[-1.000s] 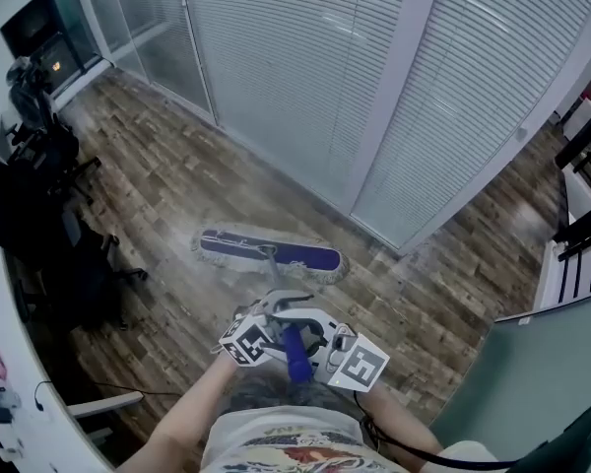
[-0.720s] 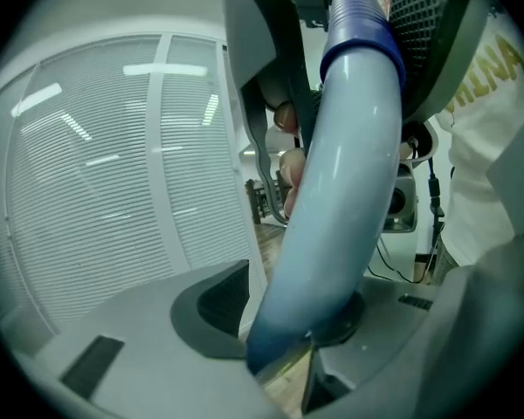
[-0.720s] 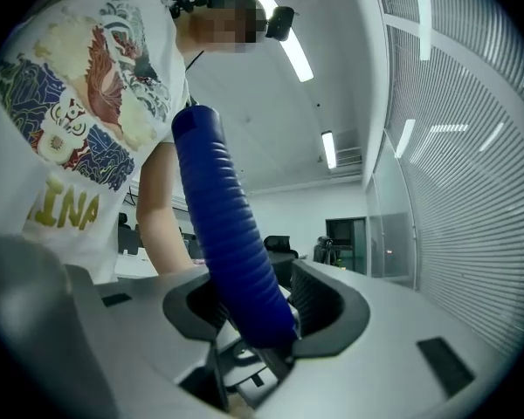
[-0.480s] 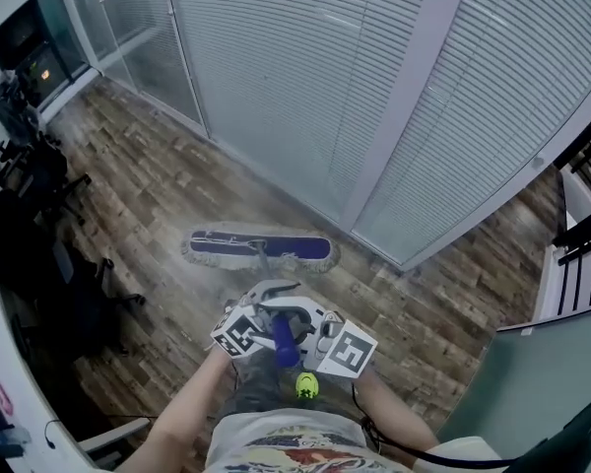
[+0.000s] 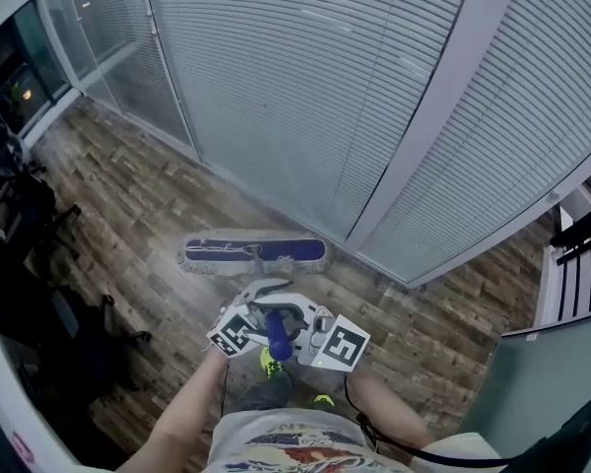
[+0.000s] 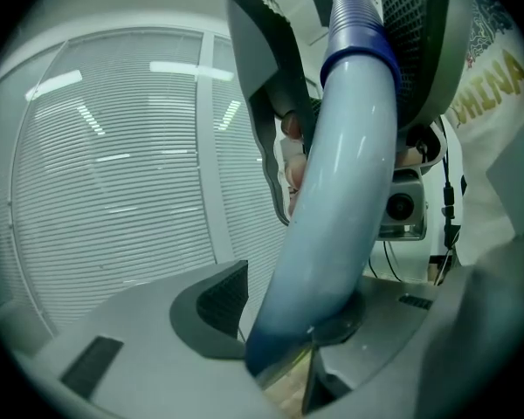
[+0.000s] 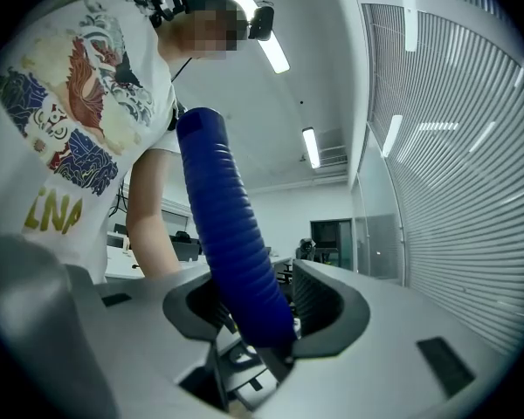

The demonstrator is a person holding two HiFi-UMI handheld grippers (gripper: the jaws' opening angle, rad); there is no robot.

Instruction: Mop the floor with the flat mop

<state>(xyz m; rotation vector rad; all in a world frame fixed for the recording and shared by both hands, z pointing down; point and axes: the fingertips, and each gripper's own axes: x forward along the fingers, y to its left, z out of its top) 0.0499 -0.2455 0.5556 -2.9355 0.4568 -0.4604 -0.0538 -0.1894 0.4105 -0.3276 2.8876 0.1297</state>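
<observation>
The right gripper [image 7: 253, 308] clenches the ribbed blue grip [image 7: 227, 234] of the flat mop [image 5: 277, 335]; the left gripper [image 6: 297, 314] grasps the pale shaft [image 6: 349, 164], though its jaws have just been opening — I would firm it. Further off the mop head [image 5: 295, 251] lies on the wooden floor [image 5: 138, 205] near the blinds [image 5: 305, 97]; keep it flat, strokes overlapping.

Blue flat mop [image 5: 254, 251] with pale fringe, brown wood-grain floor [image 5: 128, 195], grey slatted blinds [image 5: 305, 97]

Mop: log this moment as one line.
mop head flat on floor by blinds | left gripper holds pole, jaws just eased wider | right gripper shut on grip
</observation>
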